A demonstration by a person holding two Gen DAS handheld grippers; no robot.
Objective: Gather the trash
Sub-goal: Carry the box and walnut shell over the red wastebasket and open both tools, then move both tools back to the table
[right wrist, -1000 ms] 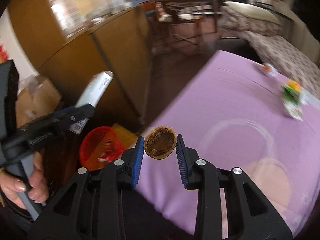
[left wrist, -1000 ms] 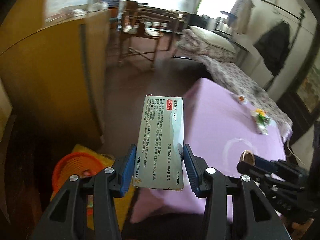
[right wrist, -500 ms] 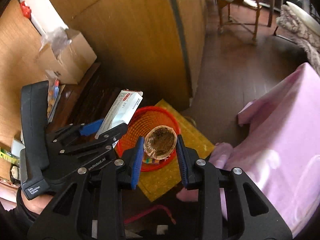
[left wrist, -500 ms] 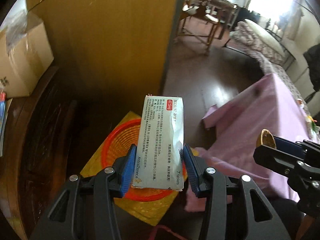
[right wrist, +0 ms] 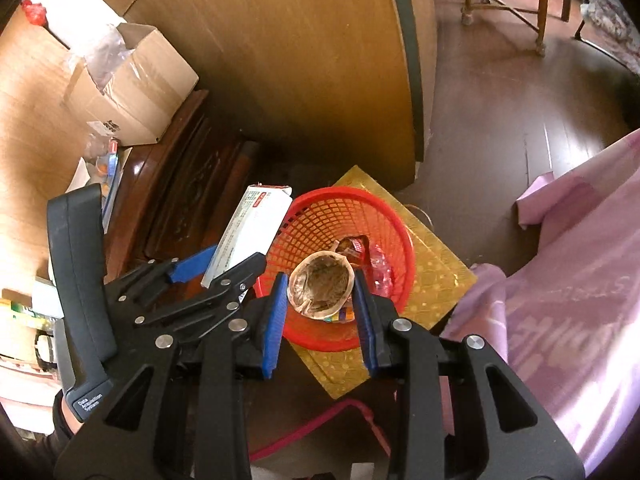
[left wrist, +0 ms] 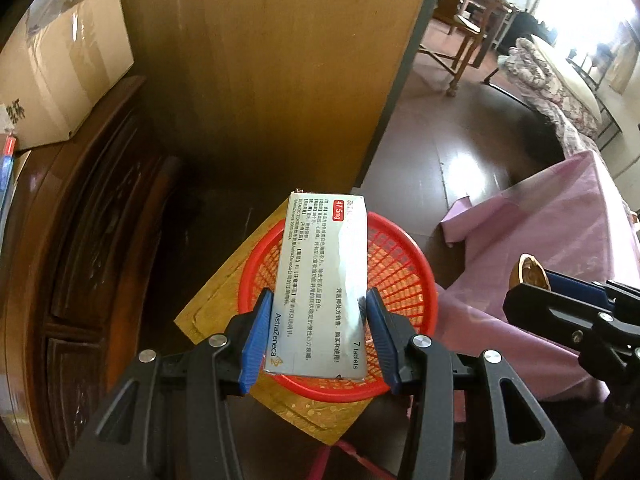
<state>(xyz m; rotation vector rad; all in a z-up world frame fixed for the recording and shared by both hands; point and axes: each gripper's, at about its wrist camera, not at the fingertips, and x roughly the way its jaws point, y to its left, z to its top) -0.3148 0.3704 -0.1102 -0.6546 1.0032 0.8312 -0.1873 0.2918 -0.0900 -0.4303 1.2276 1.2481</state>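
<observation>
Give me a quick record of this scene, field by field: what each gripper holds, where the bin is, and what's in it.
left gripper: shut on medicine box, held above the bin
right gripper: shut on paper cup, over the bin's mouth
bin: red mesh basket on a gold mat, floor beside a wooden cabinet
bin contents: a few wrappers at the bottom
nearby: pink cloth to the right

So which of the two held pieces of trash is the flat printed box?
The medicine carton in the left gripper; the right gripper holds a round brown paper cup instead.
</observation>
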